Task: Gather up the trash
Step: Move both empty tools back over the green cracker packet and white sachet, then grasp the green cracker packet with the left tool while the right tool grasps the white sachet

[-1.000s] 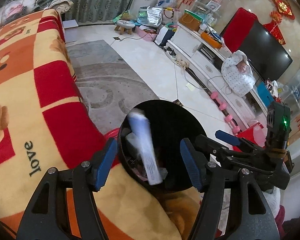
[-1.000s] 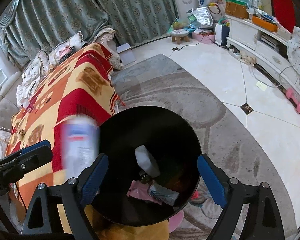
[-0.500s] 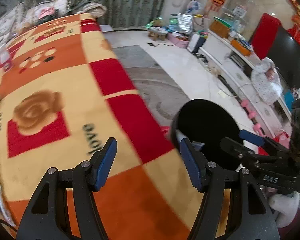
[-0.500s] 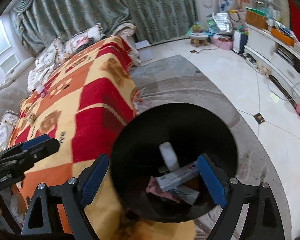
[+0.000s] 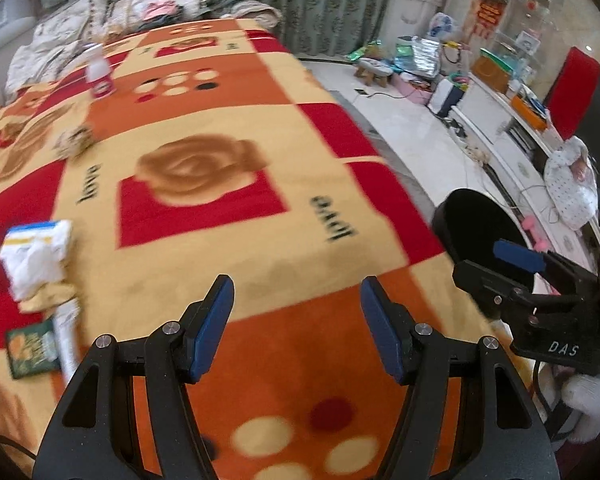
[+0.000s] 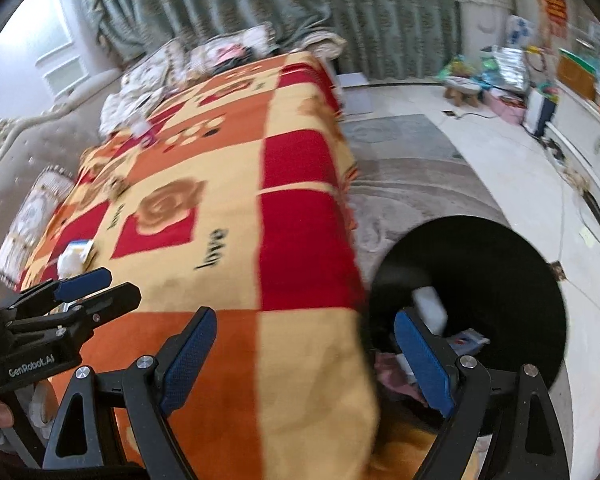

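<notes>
A black round bin stands on the floor by the blanket's edge, with a white box and other scraps inside; it also shows at the right in the left wrist view, bin. My left gripper is open and empty above the orange and red blanket. My right gripper is open and empty over the blanket's edge, beside the bin. On the blanket at the left lie crumpled white tissue with a blue-edged pack, a green packet, a small ball and a white bottle.
Pillows are heaped at the far end of the blanket. A grey rug and tiled floor lie to the right. A white TV cabinet with clutter and a small stool stand along the far wall.
A white box dropped into the bin a second ago. Both grippers have since swung left, away from the bin and over the blanket. Both stayed open.
</notes>
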